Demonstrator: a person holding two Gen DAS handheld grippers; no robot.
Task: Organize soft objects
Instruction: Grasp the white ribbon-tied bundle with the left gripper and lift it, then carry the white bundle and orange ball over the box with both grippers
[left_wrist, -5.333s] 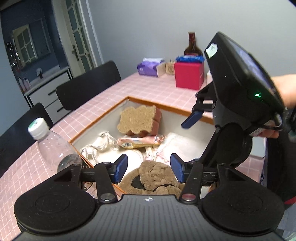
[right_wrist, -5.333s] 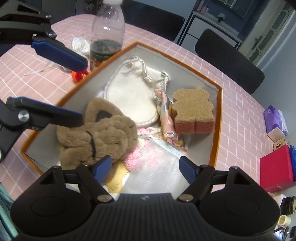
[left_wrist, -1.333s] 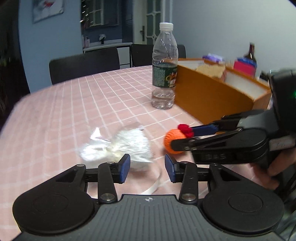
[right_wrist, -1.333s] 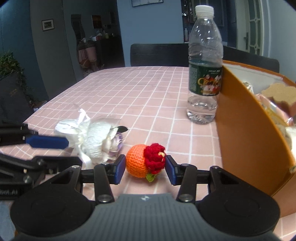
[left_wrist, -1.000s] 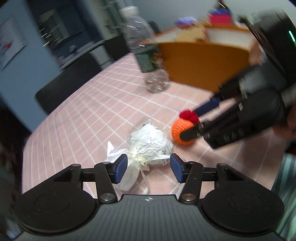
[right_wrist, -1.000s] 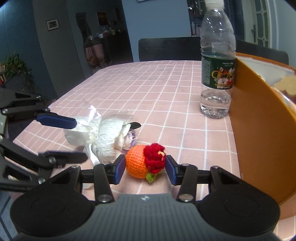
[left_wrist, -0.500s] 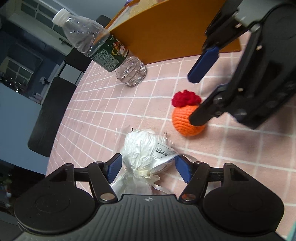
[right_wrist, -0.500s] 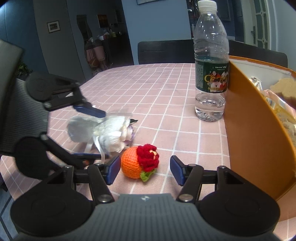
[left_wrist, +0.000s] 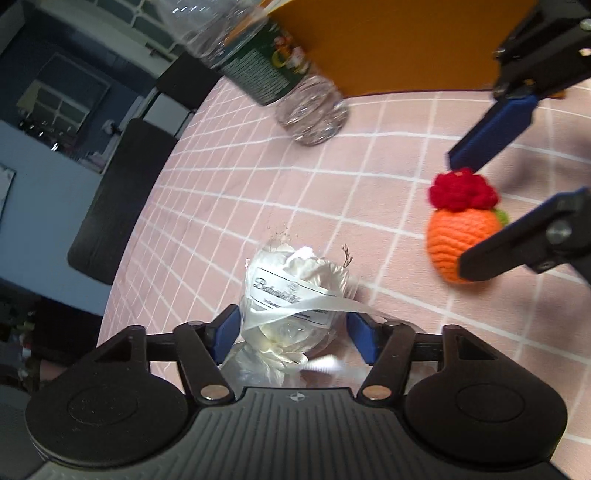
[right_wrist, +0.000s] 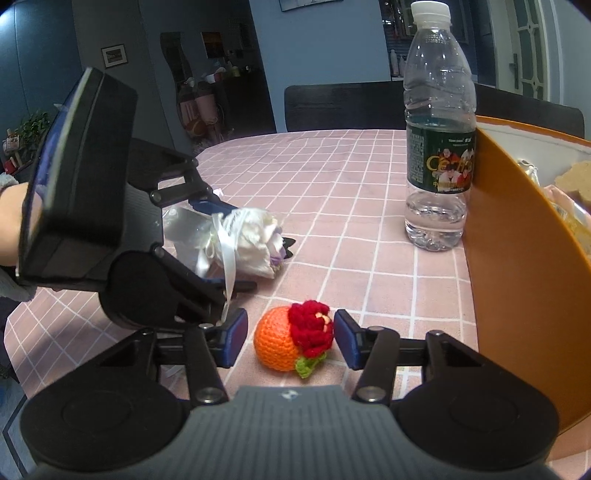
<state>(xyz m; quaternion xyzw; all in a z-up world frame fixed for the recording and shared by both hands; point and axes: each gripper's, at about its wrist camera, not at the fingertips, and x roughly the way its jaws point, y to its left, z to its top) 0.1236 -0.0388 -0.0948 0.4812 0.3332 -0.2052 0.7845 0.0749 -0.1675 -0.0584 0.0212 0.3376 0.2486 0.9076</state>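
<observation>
The left gripper (left_wrist: 293, 338) has its blue fingers set on either side of a white wrapped bouquet (left_wrist: 295, 295) that lies on the pink checked tablecloth (left_wrist: 229, 177). The jaws are closing: the left pad sits right against the wrapping, while a small gap shows at the right pad, so the bundle is between the fingers but not visibly pinched. A white ribbon (left_wrist: 317, 306) crosses the bundle from finger to finger, over a printed label (the script is too blurred to read).

The right gripper (right_wrist: 288, 339) also has its jaws closing, around a crocheted orange ball (right_wrist: 275, 343) topped with a red knitted flower (right_wrist: 312, 326). The ball rests on the cloth between the two blue pads, with a sliver of gap on each side.

Beyond the right gripper's fingertips stands a clear water bottle (right_wrist: 437, 147), just beside the orange box (right_wrist: 517, 280), whose wall rises to the right of the right finger.
</observation>
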